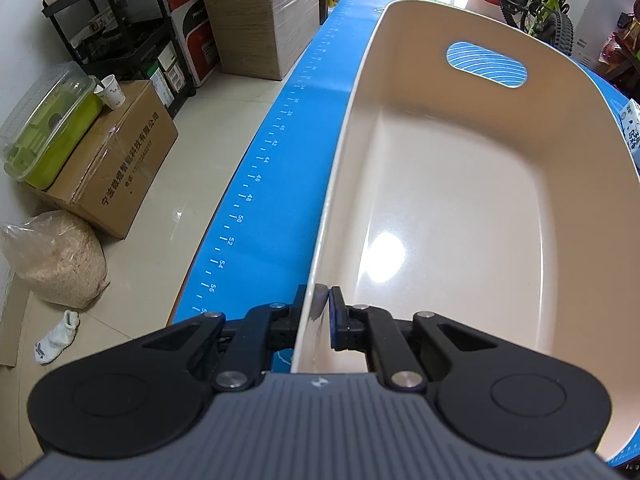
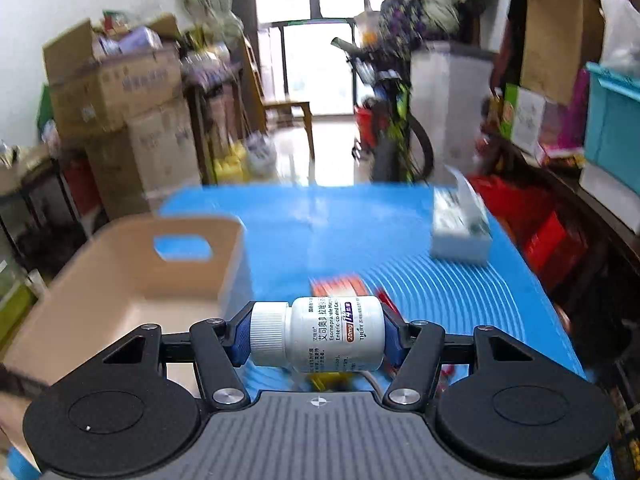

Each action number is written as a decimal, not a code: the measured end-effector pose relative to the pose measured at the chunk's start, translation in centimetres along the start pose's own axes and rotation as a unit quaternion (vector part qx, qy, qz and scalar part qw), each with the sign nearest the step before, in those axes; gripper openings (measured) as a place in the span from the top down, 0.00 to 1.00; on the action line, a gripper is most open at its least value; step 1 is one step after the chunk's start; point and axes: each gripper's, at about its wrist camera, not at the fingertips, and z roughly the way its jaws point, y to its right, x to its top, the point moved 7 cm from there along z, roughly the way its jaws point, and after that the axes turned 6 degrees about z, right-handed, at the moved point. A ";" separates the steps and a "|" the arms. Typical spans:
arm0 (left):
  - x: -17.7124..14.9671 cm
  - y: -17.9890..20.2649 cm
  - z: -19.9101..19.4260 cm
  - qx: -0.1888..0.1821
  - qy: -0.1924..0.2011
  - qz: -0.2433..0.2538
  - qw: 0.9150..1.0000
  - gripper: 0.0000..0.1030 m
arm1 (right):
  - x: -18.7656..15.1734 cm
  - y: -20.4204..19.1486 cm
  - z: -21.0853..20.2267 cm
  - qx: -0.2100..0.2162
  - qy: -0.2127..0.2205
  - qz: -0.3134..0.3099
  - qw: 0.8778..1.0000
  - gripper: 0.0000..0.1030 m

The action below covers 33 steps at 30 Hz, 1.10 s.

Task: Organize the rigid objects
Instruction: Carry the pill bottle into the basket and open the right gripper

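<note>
A cream plastic basket [image 1: 460, 208] with a handle cutout stands on the blue mat [image 1: 280, 184]; nothing lies inside it. My left gripper [image 1: 318, 312] is shut on the basket's near-left rim, one finger outside and one inside. In the right wrist view my right gripper [image 2: 316, 338] is shut on a white medicine bottle [image 2: 320, 336], held sideways with its cap to the left, above the mat [image 2: 440, 292]. The basket [image 2: 128, 276] sits to its left. An orange-red box [image 2: 340, 286] lies on the mat just beyond the bottle.
A white tissue box [image 2: 460, 224] stands at the mat's far right. A blue-white carton [image 1: 632, 128] sits right of the basket. Cardboard boxes [image 1: 116, 160], a shelf, a bag and a sock are on the floor left of the table. A bicycle [image 2: 392, 112] stands beyond.
</note>
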 end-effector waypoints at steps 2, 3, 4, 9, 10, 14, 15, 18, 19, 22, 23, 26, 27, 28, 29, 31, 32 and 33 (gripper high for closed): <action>0.0 -0.1 0.0 -0.002 -0.001 -0.003 1.000 0.89 | 1.2 -1.5 0.2 0.017 0.010 -0.003 1.000 0.38; 0.0 -0.1 0.0 -0.002 -0.002 -0.004 1.000 0.89 | 1.6 -2.3 0.3 0.025 0.012 -0.007 1.000 0.38; 0.0 -0.2 0.0 -0.003 -0.002 -0.005 1.000 0.89 | 1.9 -3.2 0.5 0.031 0.013 -0.013 0.999 0.38; 0.0 -0.3 0.1 -0.004 -0.004 -0.003 1.000 0.89 | 2.2 -7.2 1.8 0.065 0.003 -0.043 0.997 0.38; 0.0 -0.2 0.1 -0.004 -0.004 -0.003 1.000 0.89 | 2.0 -8.0 2.1 0.070 -0.003 -0.051 0.996 0.38; 0.0 -0.1 0.1 -0.004 -0.004 -0.002 1.000 0.90 | 0.3 -10.7 2.6 0.083 -0.026 -0.081 0.993 0.38; -0.1 -0.1 0.1 -0.004 -0.004 -0.002 1.000 0.90 | -0.2 -11.2 2.7 0.084 -0.032 -0.091 0.992 0.38; 0.0 0.0 0.2 -0.004 -0.004 -0.003 1.000 0.90 | -1.9 -12.6 3.4 0.082 -0.058 -0.125 0.987 0.38; 0.0 0.0 0.2 -0.004 -0.004 -0.003 1.000 0.90 | -2.3 -12.8 3.5 0.082 -0.067 -0.129 0.986 0.38; 0.0 0.0 0.2 -0.004 -0.003 -0.003 1.000 0.90 | -3.3 -13.4 4.1 0.085 -0.092 -0.142 0.982 0.38; 0.0 0.0 0.2 -0.004 -0.003 -0.003 1.000 0.90 | -3.7 -13.6 4.2 0.085 -0.100 -0.149 0.980 0.38; 0.0 0.0 0.1 -0.004 -0.003 -0.003 1.000 0.90 | -4.8 -14.1 4.9 0.084 -0.129 -0.164 0.974 0.38; 0.0 0.0 0.1 -0.003 -0.003 -0.003 1.000 0.90 | -5.3 -14.2 5.2 0.084 -0.142 -0.170 0.972 0.38; 0.0 0.0 0.1 -0.004 -0.003 -0.002 1.000 0.90 | -5.7 -14.3 5.5 0.083 -0.154 -0.175 0.969 0.38; 0.0 0.0 0.1 -0.004 -0.003 -0.003 1.000 0.90 | -6.0 -14.3 5.6 0.075 -0.152 -0.185 0.968 0.38; 0.1 0.0 0.1 -0.004 -0.002 -0.002 1.000 0.90 | -6.4 -14.3 5.7 0.069 -0.153 -0.197 0.966 0.37; 0.1 0.0 0.1 -0.003 -0.002 -0.002 1.000 0.90 | -6.3 -14.2 5.6 0.072 -0.153 -0.194 0.966 0.37; 0.1 0.0 0.0 -0.003 -0.003 -0.003 1.000 0.90 | -6.2 -14.1 5.7 0.073 -0.154 -0.192 0.967 0.38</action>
